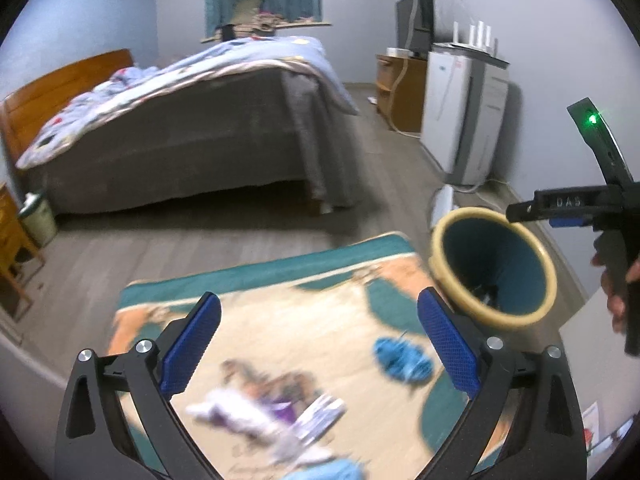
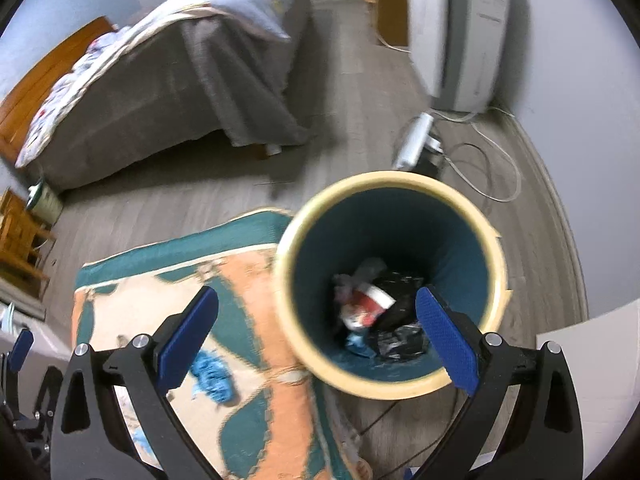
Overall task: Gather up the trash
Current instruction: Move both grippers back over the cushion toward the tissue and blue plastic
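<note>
The blue crumpled scrap [image 1: 402, 360] is lying on the rug [image 1: 280, 276], just below the bin [image 1: 440, 240]. The left gripper [image 1: 320, 344] is hanging right over the rug with its jaws standing wide and nothing between them, so it looks nearer. The scrap is sitting toward its right finger. The right gripper [image 2: 318, 336] is also gaping wide and empty, pointing mostly into the bin.

Both wrist views downward, blurred; share bin [image 1: 494, 266], rug [image 2: 256, 344].
</note>
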The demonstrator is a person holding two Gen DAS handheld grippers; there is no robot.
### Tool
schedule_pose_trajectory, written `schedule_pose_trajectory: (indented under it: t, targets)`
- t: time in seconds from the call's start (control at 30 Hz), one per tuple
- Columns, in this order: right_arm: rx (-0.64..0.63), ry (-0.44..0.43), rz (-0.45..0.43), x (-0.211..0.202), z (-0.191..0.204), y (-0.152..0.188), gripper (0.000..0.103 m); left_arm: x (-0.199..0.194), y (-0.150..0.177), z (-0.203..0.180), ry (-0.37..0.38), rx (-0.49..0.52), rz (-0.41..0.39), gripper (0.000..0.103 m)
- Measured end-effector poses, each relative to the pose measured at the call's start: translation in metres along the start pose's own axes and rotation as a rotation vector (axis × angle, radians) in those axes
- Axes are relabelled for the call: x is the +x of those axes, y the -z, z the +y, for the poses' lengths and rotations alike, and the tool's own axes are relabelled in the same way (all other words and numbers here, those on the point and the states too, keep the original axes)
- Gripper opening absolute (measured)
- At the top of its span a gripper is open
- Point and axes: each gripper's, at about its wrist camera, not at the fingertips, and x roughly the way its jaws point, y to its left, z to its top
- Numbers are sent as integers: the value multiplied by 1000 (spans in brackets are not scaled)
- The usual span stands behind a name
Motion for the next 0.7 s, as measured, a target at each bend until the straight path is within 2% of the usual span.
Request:
schedule_pose_trajectory:
  t: [0.13,0.23,0.33,0.57,0.7]
  targets:
    - [27,-30,-31,-8,19,10,97,-23,28,29,-66,-45,5,98]
    - [30,-60,-19,-5,35,19,97,-26,45,48,-65,-73,63,98]
    - [-17,-49,14,2,55,29,97,-27,55,62,-77,-78,73,98]
    - [-150,-19,84,21,102,56,97,0,80,90,-50,-183,160,98]
    - [-211,9,101,32,113,63,97,16,90,95,-40,-216,214,98]
